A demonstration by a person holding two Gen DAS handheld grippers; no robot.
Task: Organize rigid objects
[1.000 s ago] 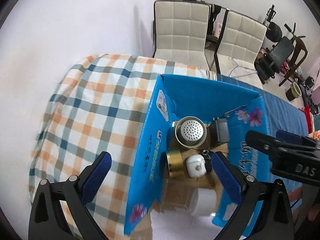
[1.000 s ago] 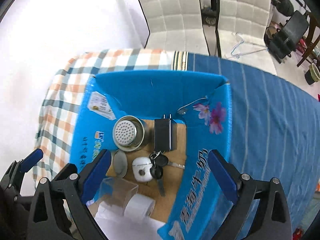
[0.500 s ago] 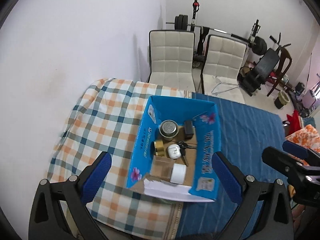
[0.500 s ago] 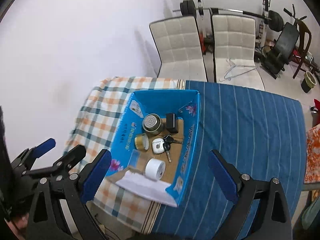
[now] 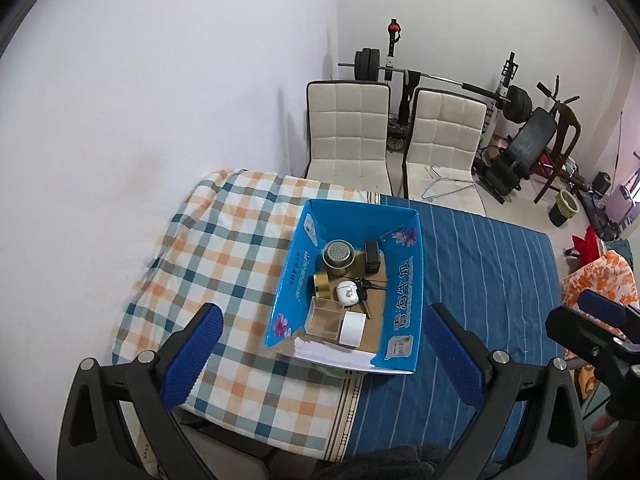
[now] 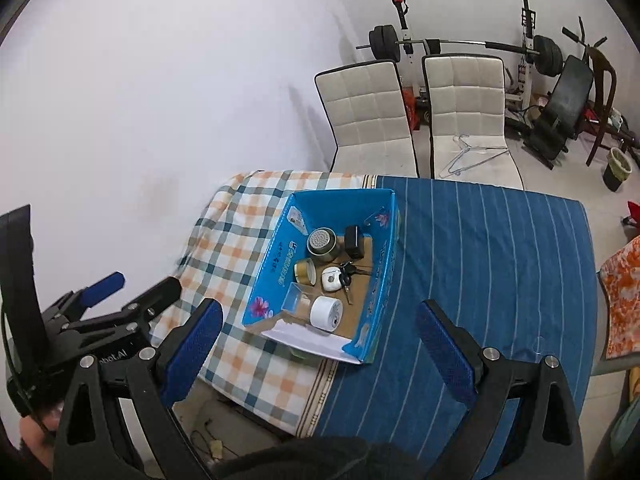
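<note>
A blue cardboard box (image 5: 404, 276) stands on the table, also in the right wrist view (image 6: 384, 268). It holds a metal strainer cup (image 5: 338, 254), a black charger (image 5: 372, 256), a gold tin (image 5: 321, 285), a white earbud case (image 5: 347, 292), keys (image 5: 366, 286), a clear plastic box (image 5: 325, 318) and a white tape roll (image 5: 352, 328). My left gripper (image 5: 320, 356) is open and empty, high above the table's near edge. My right gripper (image 6: 320, 348) is open and empty, also high and back from the box.
The table carries a plaid cloth (image 5: 224, 264) on the left and a blue striped cloth (image 5: 480, 288) on the right. Two white chairs (image 5: 348, 136) stand behind it. Weight equipment (image 5: 516, 100) fills the far right corner. A white wall is on the left.
Both grippers have pulled up and back from just over the box to high above the table's near edge. The box and its contents have not moved.
</note>
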